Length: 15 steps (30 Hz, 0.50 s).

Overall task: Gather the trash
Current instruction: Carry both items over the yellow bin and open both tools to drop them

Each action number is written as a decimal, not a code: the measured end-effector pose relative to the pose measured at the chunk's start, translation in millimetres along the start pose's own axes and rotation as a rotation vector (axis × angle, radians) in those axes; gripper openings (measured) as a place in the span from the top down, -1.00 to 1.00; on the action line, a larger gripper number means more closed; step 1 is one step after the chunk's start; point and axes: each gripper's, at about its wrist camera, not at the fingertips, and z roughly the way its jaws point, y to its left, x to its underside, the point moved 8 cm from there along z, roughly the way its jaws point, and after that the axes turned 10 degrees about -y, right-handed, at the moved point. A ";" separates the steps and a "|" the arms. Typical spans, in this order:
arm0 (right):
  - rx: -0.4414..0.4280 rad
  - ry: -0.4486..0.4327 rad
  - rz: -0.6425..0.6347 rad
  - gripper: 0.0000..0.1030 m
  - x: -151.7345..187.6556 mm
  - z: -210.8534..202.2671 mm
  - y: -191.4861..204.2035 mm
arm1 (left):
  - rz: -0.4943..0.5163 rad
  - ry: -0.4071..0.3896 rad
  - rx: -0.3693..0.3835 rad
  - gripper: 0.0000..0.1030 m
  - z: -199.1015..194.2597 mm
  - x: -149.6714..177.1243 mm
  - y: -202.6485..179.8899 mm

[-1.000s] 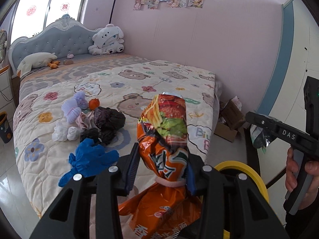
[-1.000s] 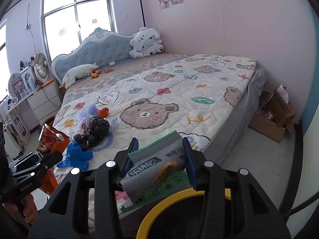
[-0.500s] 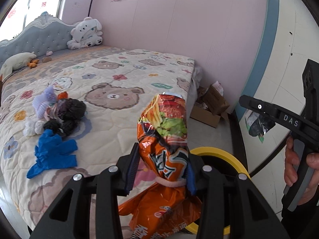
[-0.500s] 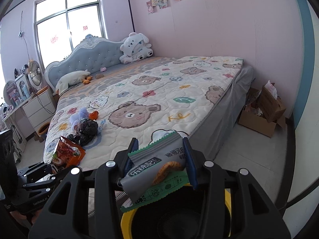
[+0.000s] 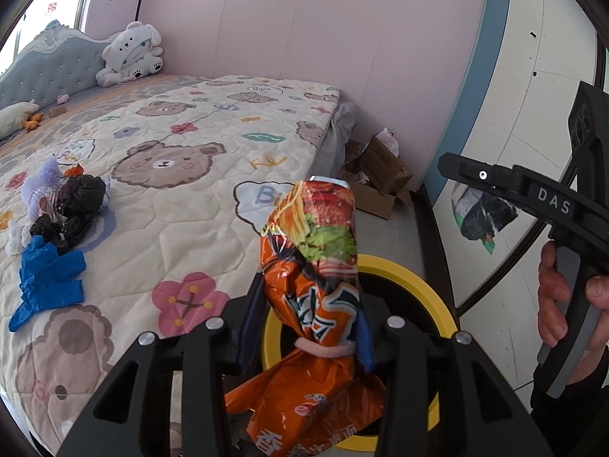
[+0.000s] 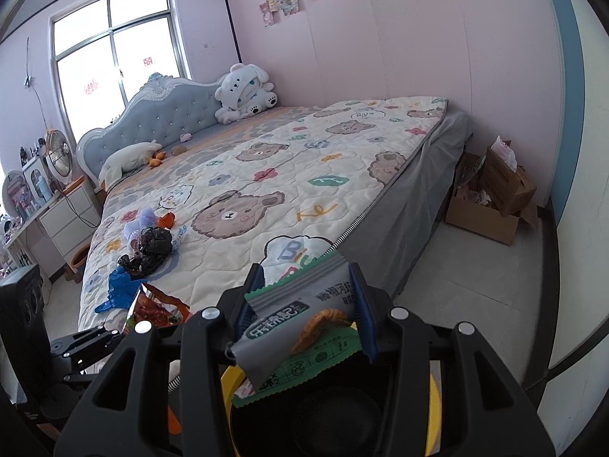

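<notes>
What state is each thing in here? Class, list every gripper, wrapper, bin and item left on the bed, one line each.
left gripper: shut on the orange noodle packet
right gripper: shut on the grey snack wrapper
yellow-rimmed bin: open-topped, below both grippers
blue glove: lying crumpled on the bed
black bags: crumpled, on the bed
cardboard box: flaps open, on the floor

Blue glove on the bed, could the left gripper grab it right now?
Probably not: the left gripper is shut on the orange snack bag, so nothing free to pinch the blue glove.
</notes>
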 end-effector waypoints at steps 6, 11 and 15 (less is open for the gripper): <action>0.000 0.005 0.030 0.13 4.2 -1.2 -9.0 | -0.021 0.031 0.021 0.24 10.7 8.0 -7.1; -0.011 0.003 0.057 -0.05 5.0 -3.1 -12.1 | -0.016 0.037 0.043 0.15 14.3 13.3 -15.6; -0.019 -0.002 0.084 -0.21 3.2 -6.1 -15.6 | -0.001 0.026 0.059 -0.03 12.2 13.3 -21.2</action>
